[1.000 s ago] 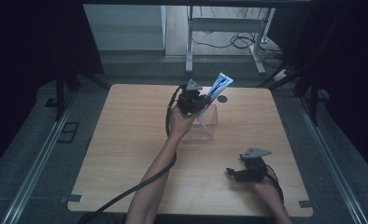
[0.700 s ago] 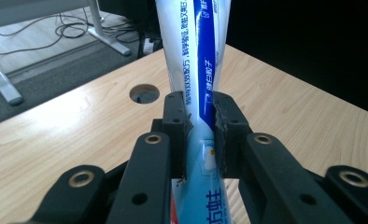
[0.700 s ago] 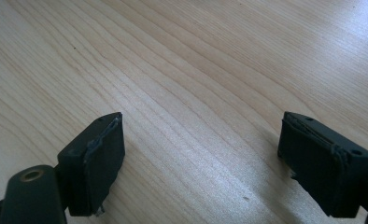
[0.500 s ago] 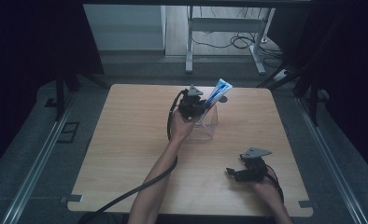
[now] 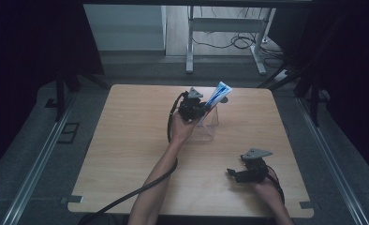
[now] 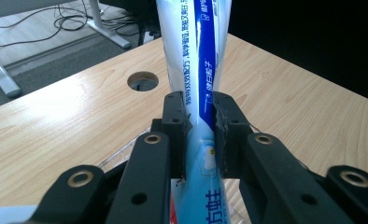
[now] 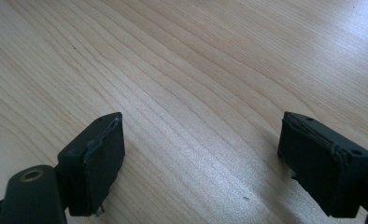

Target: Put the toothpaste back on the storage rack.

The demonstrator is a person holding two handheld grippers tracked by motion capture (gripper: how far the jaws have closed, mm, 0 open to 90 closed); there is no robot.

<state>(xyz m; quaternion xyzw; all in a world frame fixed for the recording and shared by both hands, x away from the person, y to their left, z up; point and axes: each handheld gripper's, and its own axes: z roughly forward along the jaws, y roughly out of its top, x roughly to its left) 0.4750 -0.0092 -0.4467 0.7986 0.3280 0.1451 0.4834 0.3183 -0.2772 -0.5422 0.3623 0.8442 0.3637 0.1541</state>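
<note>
My left gripper is clamped on the toothpaste tube, far-centre of the table, tilted over the clear box. Risk: the soft tube could slip or catch the rim. My right gripper sits near-right, jaws apart, holding nothing.

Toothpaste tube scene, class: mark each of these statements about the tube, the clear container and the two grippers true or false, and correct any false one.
1. The left gripper is clamped on the toothpaste tube. True.
2. The right gripper holds a cup. False: its jaws stand wide apart over bare table, with nothing between them.
3. The tube lies flat on the table. False: it is held tilted above the clear container.
4. A round hole is cut in the tabletop beyond the tube. True.
5. The right gripper is nearer the person's edge than the left gripper. True.
</note>
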